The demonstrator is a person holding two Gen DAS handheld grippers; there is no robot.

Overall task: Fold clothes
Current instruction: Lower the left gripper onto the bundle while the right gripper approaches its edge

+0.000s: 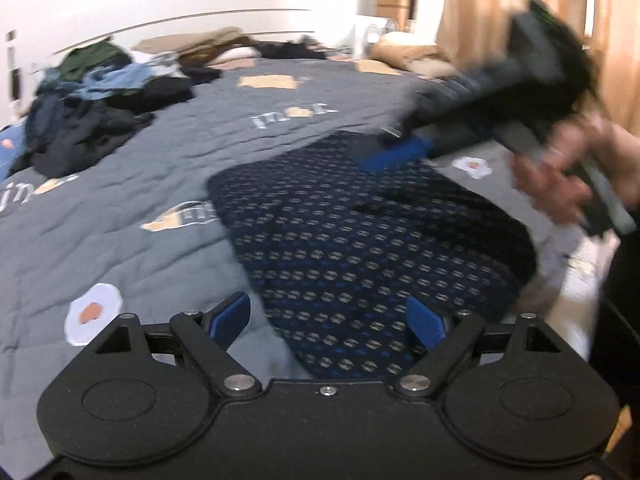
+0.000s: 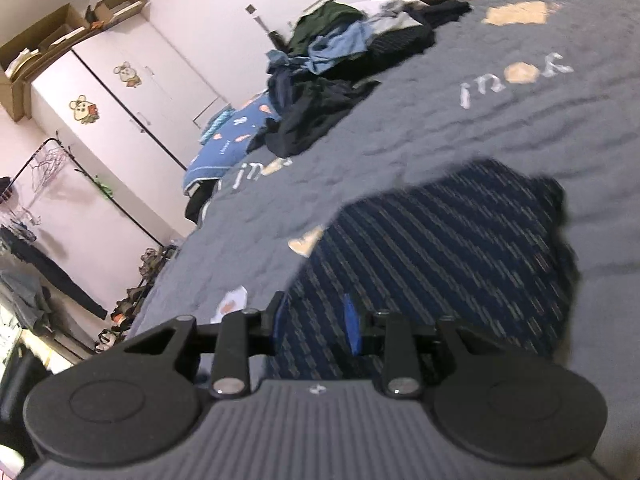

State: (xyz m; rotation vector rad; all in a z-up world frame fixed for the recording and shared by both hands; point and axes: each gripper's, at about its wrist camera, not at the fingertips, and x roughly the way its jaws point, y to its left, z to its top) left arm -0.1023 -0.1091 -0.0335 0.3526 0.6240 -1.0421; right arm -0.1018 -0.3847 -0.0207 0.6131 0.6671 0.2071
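Observation:
A navy garment (image 1: 360, 240) with a small blue and tan pattern lies folded flat on the grey quilt (image 1: 160, 208). My left gripper (image 1: 328, 320) hovers over its near edge, blue pads (image 1: 230, 316) spread wide and gripping nothing. In the left wrist view my right gripper (image 1: 396, 154) is blurred at the garment's far corner, with a hand (image 1: 560, 184) behind it. The right wrist view shows the same garment (image 2: 440, 260) under my right gripper (image 2: 314, 324). Its jaws stand a narrow gap apart and I see no cloth pinched between them.
A heap of unfolded clothes (image 1: 92, 112) lies at the far left of the bed, also visible as the clothes heap (image 2: 344, 60). A white wardrobe (image 2: 120, 92) and a clothes rack (image 2: 40, 184) stand beyond the bed. Tan curtains (image 1: 500, 12) hang at the right.

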